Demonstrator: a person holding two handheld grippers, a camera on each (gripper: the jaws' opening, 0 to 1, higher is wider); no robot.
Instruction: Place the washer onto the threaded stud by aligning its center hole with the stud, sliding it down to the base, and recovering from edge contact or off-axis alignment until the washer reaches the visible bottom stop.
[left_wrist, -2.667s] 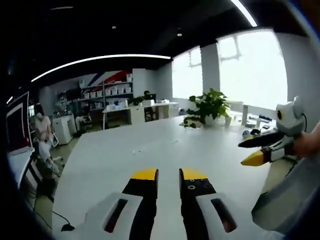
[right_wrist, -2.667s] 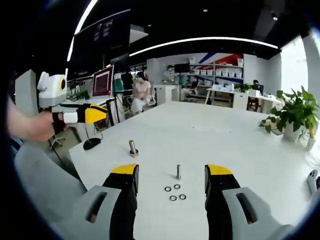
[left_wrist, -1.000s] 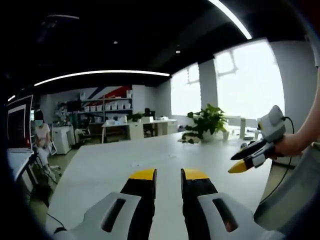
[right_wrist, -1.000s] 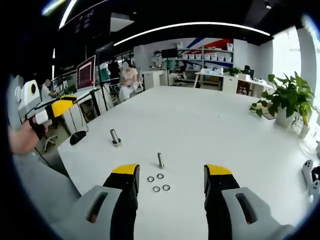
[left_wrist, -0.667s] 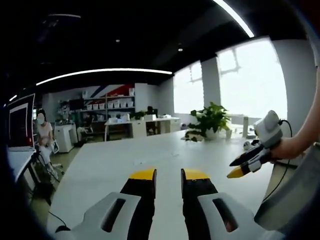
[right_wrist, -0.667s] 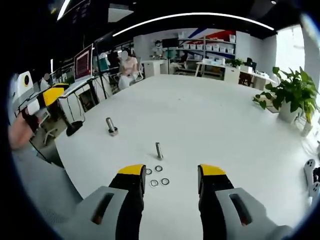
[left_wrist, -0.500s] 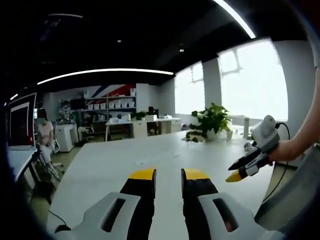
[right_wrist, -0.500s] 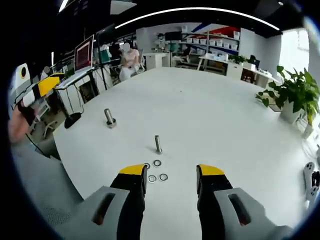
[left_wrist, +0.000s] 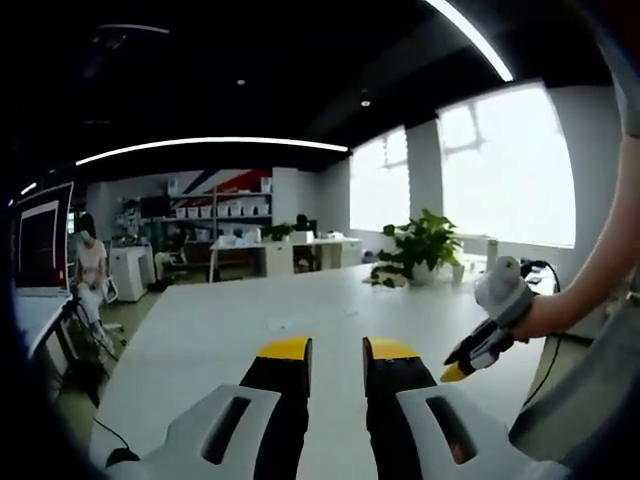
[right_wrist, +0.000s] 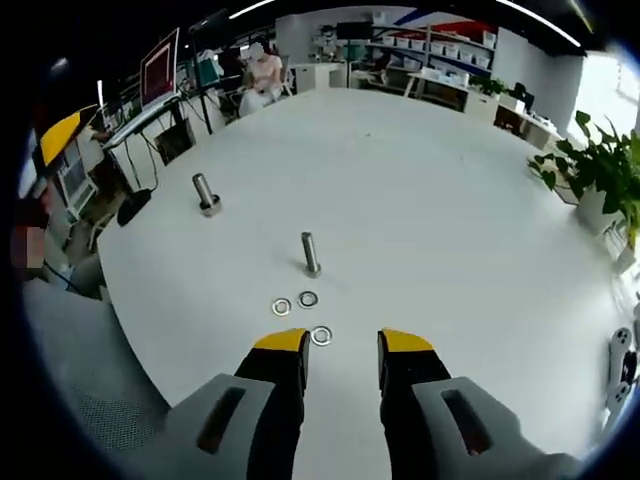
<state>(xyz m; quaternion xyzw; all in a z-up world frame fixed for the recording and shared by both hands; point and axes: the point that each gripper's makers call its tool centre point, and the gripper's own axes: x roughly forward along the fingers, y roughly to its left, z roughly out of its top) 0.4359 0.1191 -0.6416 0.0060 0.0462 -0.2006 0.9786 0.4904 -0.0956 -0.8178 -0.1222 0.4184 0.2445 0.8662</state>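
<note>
A short threaded stud (right_wrist: 311, 254) stands upright on the white table (right_wrist: 450, 220). Three small metal washers lie flat in front of it: two side by side (right_wrist: 281, 306) (right_wrist: 308, 299), and one (right_wrist: 321, 335) just beyond my right gripper's (right_wrist: 342, 345) yellow tips. That gripper is open with a narrow gap and nothing between the jaws. A second, thicker stud (right_wrist: 205, 193) stands farther left. My left gripper (left_wrist: 338, 350) hovers over the table (left_wrist: 220, 320) with its jaws close together and nothing in them. In the left gripper view the right gripper (left_wrist: 462, 368) points down at the table, held by a hand.
A potted plant (right_wrist: 605, 170) stands at the table's right side, also seen as a plant (left_wrist: 420, 240) at the far end. A game controller (right_wrist: 620, 372) lies near the right edge. Monitors (right_wrist: 160, 70) and a seated person (right_wrist: 262, 68) are beyond the table's left side.
My right gripper has moved forward and down toward the washers, and its jaws have narrowed. In the left gripper view it has dropped lower. The left gripper's jaws kept their gap.
</note>
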